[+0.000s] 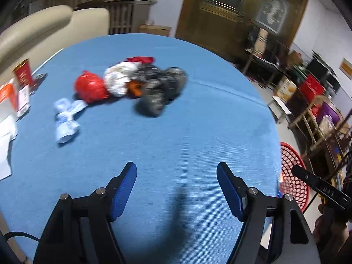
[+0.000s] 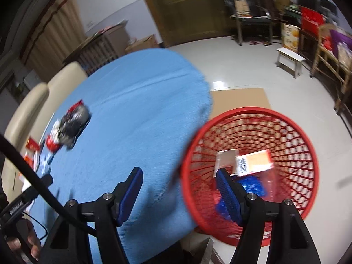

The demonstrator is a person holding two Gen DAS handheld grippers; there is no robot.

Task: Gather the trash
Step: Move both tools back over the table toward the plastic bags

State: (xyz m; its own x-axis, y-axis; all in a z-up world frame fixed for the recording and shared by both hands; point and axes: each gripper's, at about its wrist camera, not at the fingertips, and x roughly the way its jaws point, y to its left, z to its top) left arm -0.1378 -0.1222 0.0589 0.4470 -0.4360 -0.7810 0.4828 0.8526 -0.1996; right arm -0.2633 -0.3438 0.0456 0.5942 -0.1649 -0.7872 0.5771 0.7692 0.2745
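The left gripper (image 1: 176, 172) hung over the near part of the round blue desk (image 1: 198, 118), its jaws wide and holding nothing. The right gripper (image 2: 178, 178) hovered at the desk's right edge, above the rim of one red basket (image 2: 308, 145) on the floor, jaws also wide and empty.

Far on the desk lay a cluster of trash: one red ball (image 1: 90, 87), one white wad (image 1: 118, 80), a scrap of red (image 1: 140, 59) behind it, and two or three dark crumpled bundles (image 1: 158, 88), too blurred to count surely. Just left and nearer sat one pale blue twisted wrapper (image 1: 66, 118). At the far left edge stood one red cup (image 1: 23, 74) beside some boxes and papers.

Inside the basket lay one orange box (image 2: 256, 160), one white piece (image 2: 226, 157) and some blue wrapping (image 2: 253, 184).
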